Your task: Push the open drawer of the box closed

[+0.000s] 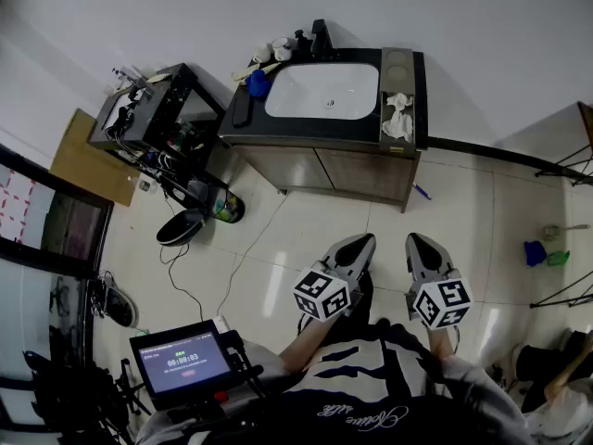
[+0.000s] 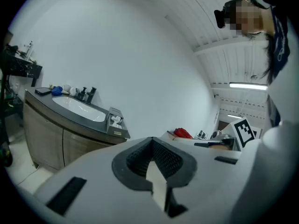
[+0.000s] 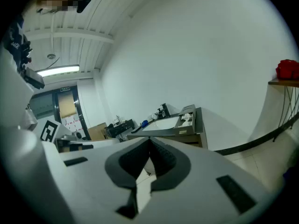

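A grey box stands at the right end of the vanity counter. Its drawer is pulled out toward the counter's front, with white items lying in it. The box also shows small in the left gripper view and in the right gripper view. My left gripper and right gripper hang side by side over the floor, well short of the vanity, and point at it. Both are shut, their tips meeting with nothing between them.
A white sink with a black faucet and a blue cloth fills the counter. A black rack stands at the left, with shoes, a green bottle and cables below. A small screen sits near me.
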